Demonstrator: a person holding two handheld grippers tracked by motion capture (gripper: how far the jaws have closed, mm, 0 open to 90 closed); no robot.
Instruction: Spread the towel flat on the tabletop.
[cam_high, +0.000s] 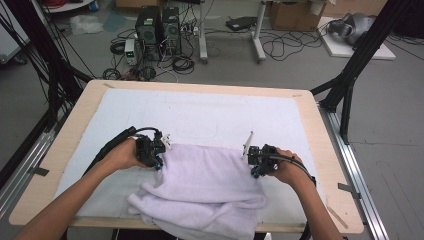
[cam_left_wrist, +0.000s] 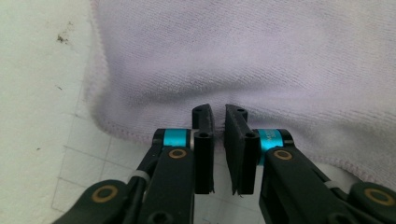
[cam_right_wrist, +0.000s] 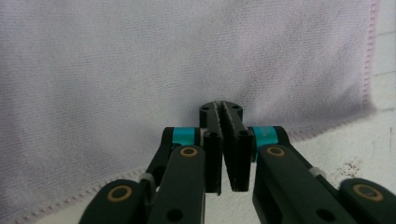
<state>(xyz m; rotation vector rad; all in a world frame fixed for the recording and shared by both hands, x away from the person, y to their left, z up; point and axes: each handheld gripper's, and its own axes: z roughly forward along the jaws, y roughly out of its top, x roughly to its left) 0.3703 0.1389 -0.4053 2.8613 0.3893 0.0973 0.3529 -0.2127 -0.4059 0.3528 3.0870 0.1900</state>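
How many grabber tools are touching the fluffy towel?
2. The left gripper pinches the pale lilac fluffy towel at its far left edge, and the right gripper pinches its far right edge. The towel lies on the white-covered wooden table.

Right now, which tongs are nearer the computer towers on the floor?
Left. The left tongs grip the towel in line with the towers; the right tongs grip its other corner, farther right.

The high view looks forward and down from above the near edge of the table (cam_high: 310, 120). Each gripper view sits very close to the towel (cam_high: 210, 175), facing its edge; all three views share this towel.
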